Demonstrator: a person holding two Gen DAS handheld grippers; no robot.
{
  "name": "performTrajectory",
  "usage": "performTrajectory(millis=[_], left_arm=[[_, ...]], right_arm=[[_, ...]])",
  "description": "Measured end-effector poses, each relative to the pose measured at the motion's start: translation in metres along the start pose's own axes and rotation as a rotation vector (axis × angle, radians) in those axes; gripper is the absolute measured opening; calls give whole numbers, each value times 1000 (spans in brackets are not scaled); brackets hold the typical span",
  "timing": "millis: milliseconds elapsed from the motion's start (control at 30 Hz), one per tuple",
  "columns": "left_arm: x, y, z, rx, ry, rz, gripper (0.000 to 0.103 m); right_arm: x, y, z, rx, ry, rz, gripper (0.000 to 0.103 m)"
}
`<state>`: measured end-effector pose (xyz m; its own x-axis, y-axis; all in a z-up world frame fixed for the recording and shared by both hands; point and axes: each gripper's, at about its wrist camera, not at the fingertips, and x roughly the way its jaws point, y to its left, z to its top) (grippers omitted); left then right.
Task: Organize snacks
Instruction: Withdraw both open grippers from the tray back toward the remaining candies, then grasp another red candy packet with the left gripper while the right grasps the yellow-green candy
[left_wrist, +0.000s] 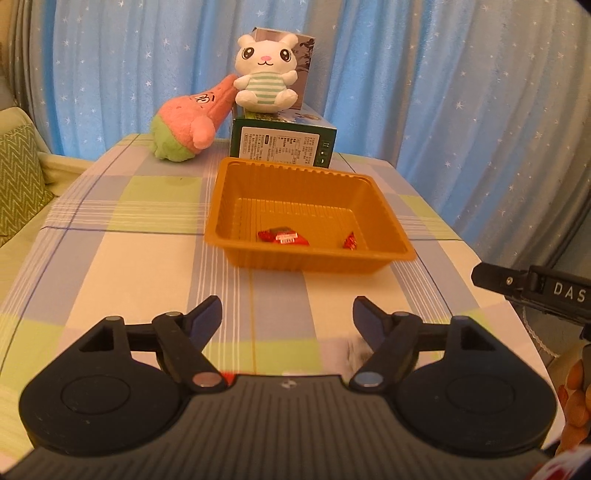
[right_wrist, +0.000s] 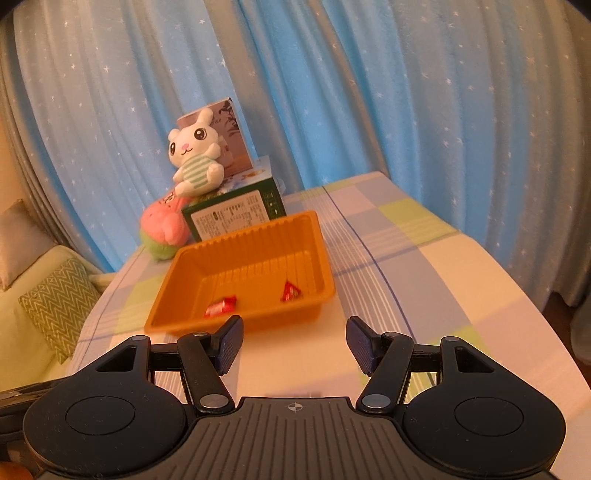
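1. An orange tray (left_wrist: 380, 218) sits mid-tabletop (left_wrist: 110, 258), toward the far edge, positioned as the collecting bin.
2. Two red wrapped snacks, one wider (left_wrist: 282, 236) and one smaller (left_wrist: 350, 240), lie inside along its near wall, apparently already sorted.
3. The left claw (left_wrist: 287, 319) and the right claw (right_wrist: 294, 345) hover spread and empty over the near edge.
4. Behind the tray, a white plush rabbit (left_wrist: 266, 74) sits on a green box (left_wrist: 282, 142), clear of the work.
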<state>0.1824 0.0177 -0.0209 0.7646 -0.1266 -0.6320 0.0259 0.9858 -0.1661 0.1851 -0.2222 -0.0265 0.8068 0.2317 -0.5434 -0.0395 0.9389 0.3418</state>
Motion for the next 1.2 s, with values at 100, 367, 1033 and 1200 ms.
performTrajectory(millis=[100,367,1033,1200], left_arm=[[-22,3,-14,-21,3,-1,79],[-62,16,-50,-32,37,42,79],[-70,0,-81,14,62,12,79],[-49,-12,-85,22,88,-18,74]], right_arm=[[-21,3,-12,-21,11,1,62],[-64,-2,-48,-62,50,-27,62],[-74,-14,-88,-65,80,-38,62],[-62,-22,-93,-62,94,-44,62]])
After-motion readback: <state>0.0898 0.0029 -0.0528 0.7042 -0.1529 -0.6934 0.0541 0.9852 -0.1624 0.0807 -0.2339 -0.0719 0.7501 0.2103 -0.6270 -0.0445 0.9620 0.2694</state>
